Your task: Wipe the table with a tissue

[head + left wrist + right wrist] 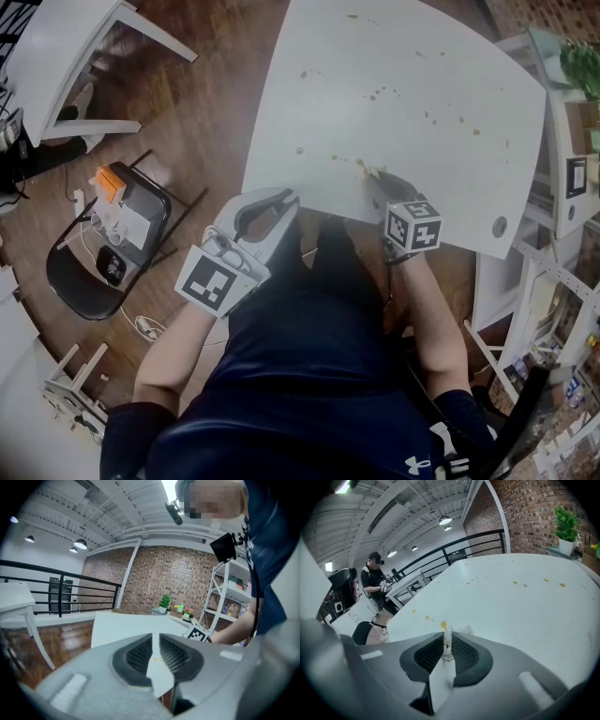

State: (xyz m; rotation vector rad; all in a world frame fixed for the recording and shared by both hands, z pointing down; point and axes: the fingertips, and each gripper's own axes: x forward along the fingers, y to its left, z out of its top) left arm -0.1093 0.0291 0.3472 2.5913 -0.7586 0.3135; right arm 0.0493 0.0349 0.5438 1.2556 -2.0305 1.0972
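The white table carries several small yellow-brown stains, seen up close in the right gripper view. My right gripper points down at the table's near edge, just by a stain. It is shut on a crumpled white tissue, which pokes out past the fingertips onto the tabletop. My left gripper hovers at the table's front edge, left of the right one. Its jaws stand almost together with nothing between them.
A black folding chair with an orange item stands on the wood floor at left. Another white table is at the top left. White shelving and a plant flank the table's right side. A person stands far off.
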